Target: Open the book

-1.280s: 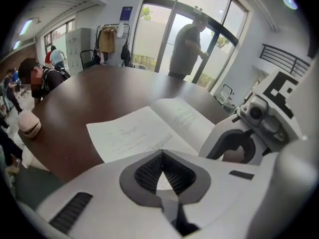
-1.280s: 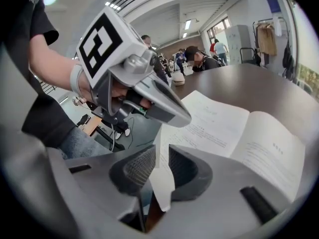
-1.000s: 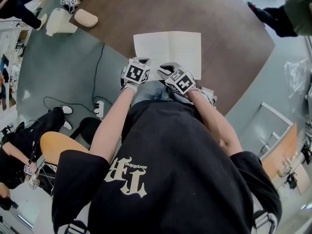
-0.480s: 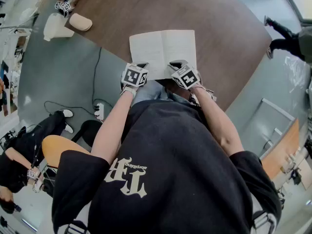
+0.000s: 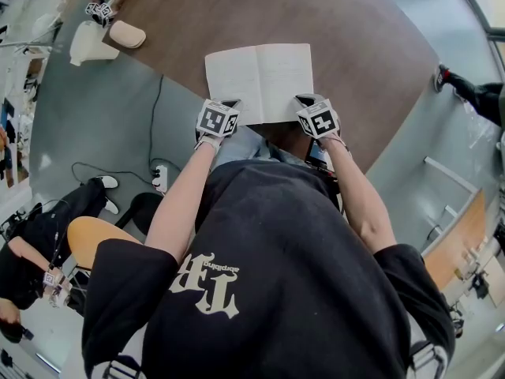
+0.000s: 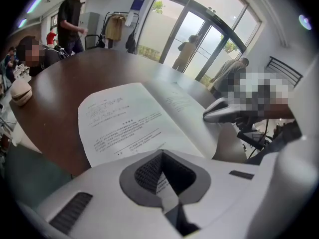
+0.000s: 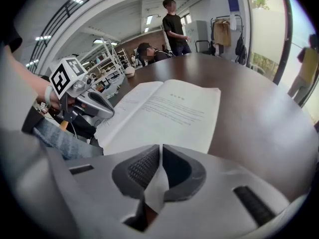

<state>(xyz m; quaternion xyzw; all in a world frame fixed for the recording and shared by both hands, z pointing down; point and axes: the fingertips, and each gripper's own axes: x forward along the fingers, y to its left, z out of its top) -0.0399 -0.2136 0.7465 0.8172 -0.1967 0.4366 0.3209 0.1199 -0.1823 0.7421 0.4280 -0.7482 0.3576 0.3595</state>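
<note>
Brown table (image 5: 355,46) bearing the book (image 5: 260,77), which lies open and flat at the near edge. Left gripper (image 6: 162,156) clamped on the left page's near edge; right gripper (image 7: 160,151) clamped likewise on the right page.

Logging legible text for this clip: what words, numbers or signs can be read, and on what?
On the book: printed lines, too small to read.
On the black T-shirt: pale lettering, upside down, not legible.
On the blue wall sign: blurred, unreadable.
Nothing reads clearly.
</note>
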